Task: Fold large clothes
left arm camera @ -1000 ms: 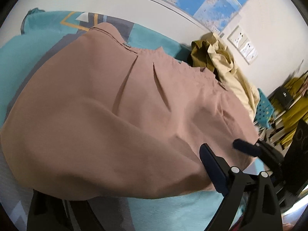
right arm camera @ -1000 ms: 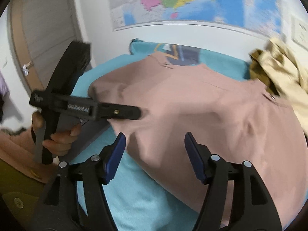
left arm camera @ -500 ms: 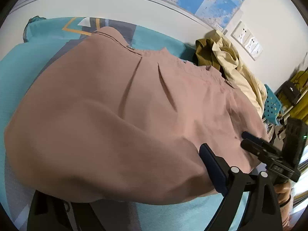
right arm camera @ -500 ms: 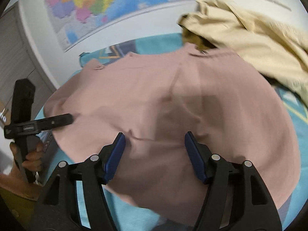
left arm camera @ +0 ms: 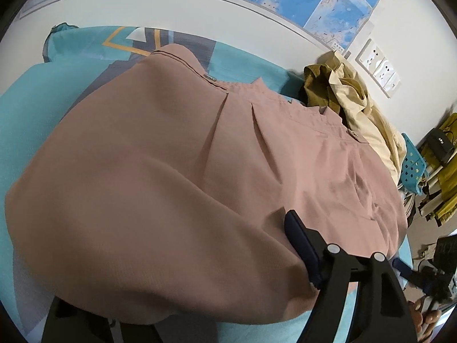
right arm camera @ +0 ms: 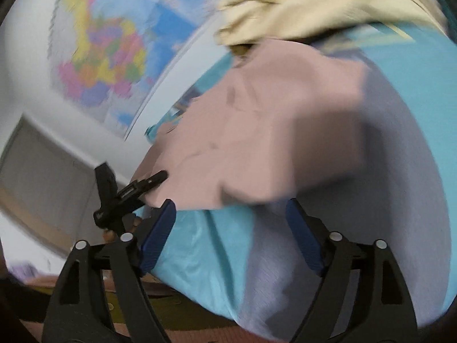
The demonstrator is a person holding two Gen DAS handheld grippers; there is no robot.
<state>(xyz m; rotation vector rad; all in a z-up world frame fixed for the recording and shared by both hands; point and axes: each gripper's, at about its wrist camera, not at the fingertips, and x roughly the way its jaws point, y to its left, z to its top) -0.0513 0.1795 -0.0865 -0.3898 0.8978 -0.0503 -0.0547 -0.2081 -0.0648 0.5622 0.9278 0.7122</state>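
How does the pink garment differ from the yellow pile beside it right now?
The pink garment lies spread wide and fairly smooth across the bed, waistband pleats showing; the yellow pile sits bunched and crumpled by the wall. The pink garment is one dusty-pink colour; the pile mixes olive and pale yellow cloth. The pink garment takes up far more of the view. Both rest on the teal bedspread.

Dusty pink skirt (left arm camera: 177, 177), plain, with small silver studs at the waistband. Turquoise bedsheet (left arm camera: 22, 108) with grey, white and orange geometric bands. Cream and olive clothes (left arm camera: 351, 97) heaped beside. Blue, multicoloured map (right arm camera: 105, 65) on white wall. Dark blue pads (right arm camera: 155, 240) on black frames.
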